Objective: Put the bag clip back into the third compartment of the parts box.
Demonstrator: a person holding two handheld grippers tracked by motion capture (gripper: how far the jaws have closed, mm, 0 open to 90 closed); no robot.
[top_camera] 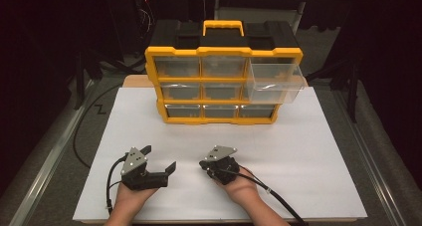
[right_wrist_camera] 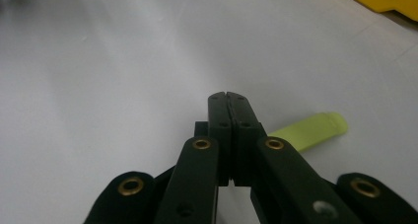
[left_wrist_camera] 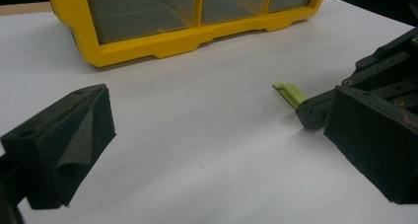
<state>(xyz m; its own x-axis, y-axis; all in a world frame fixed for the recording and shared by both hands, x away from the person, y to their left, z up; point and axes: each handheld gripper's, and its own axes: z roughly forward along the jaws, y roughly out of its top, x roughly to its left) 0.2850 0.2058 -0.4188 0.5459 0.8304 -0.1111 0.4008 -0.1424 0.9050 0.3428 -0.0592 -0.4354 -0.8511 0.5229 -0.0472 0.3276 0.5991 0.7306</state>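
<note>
The organiser [top_camera: 224, 84] at the far side looks like glossy yellow plastic with clear, smooth plastic drawers [top_camera: 274, 83]. The sheet [top_camera: 298, 156] under it is matt white, paper-like. The left gripper [left_wrist_camera: 217, 135] has rough, matt black foam pads [left_wrist_camera: 74, 140]; a small green strip [right_wrist_camera: 313, 130] looks smooth plastic.

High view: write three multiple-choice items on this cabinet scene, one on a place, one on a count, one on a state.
1. Which drawer of the yellow cabinet stands pulled out?
A. top right
B. middle centre
C. bottom left

2. How many drawers does the cabinet have?
A. six
B. nine
C. twelve

3. How do the fingers of the left gripper stand?
A. wide apart, nothing between them
B. shut on a green piece
C. shut on a drawer handle

Key:
1 A, the top right drawer juts forward of the frame.
2 B, three rows of three.
3 A, bare white sheet shows between the fingers.
</note>
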